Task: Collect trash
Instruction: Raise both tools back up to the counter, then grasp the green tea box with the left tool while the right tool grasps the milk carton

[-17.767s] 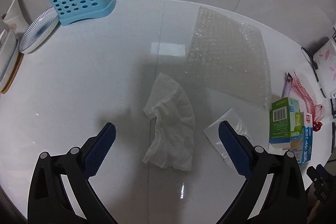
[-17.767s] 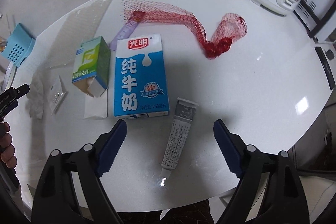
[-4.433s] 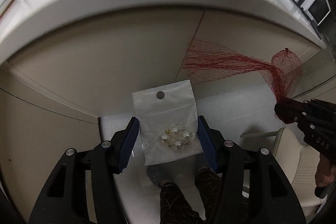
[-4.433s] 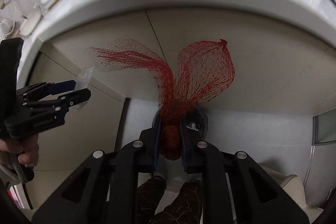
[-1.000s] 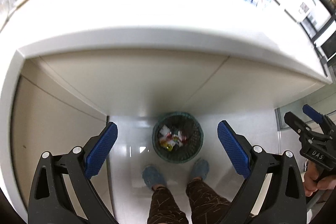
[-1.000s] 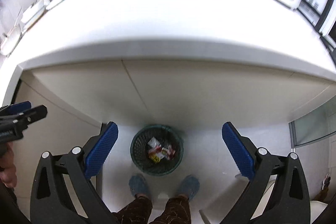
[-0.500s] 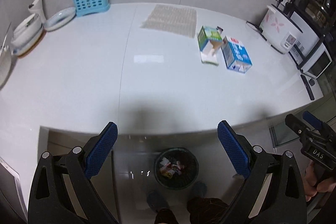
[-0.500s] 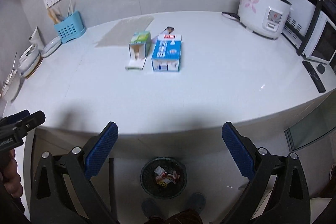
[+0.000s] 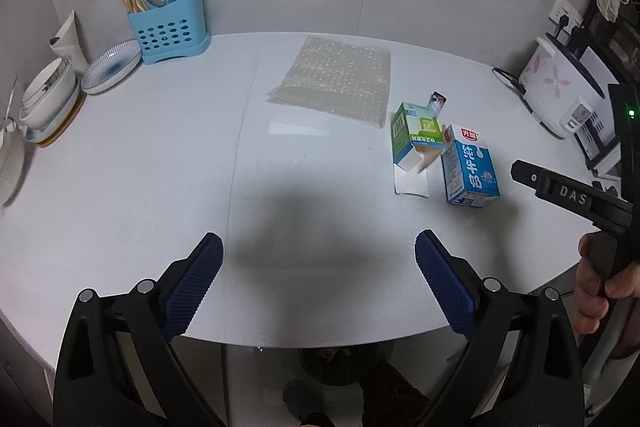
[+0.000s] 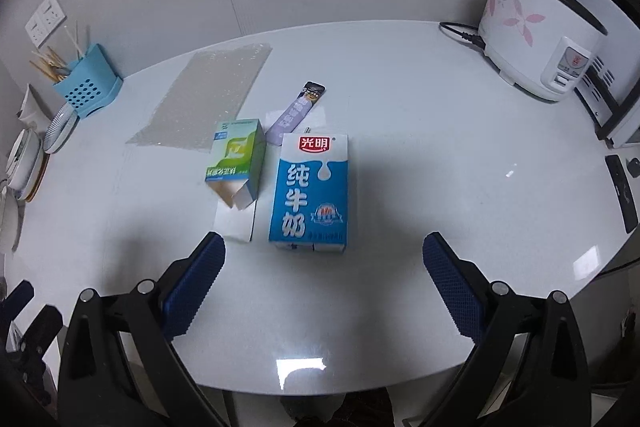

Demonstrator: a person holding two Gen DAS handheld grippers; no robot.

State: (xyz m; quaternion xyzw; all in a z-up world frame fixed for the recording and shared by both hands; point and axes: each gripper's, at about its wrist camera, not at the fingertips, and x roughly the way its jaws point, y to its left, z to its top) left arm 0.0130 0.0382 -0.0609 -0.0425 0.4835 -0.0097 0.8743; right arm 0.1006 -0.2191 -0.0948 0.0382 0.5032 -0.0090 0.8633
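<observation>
A blue and white milk carton (image 10: 310, 189) lies flat on the white counter (image 10: 440, 155), just beyond my open, empty right gripper (image 10: 324, 279). A torn green box (image 10: 236, 163) lies left of it, with a purple sachet (image 10: 296, 111) behind. A sheet of bubble wrap (image 9: 336, 81) lies further back. In the left wrist view the carton (image 9: 470, 171) and green box (image 9: 414, 137) sit far right of my open, empty left gripper (image 9: 318, 285), which is over the counter's front edge. A dark bin (image 9: 340, 365) shows below the counter.
A blue utensil holder (image 9: 168, 25), a plate (image 9: 110, 67) and stacked bowls (image 9: 48, 95) stand at the back left. A rice cooker (image 10: 536, 31) with its cord stands at the back right, a dark remote (image 10: 622, 193) near the right edge.
Both grippers have risen from under the counter edge and moved in over the counter, closer to the carton and box. The bin has dropped almost out of sight. Both jaws stay open.
</observation>
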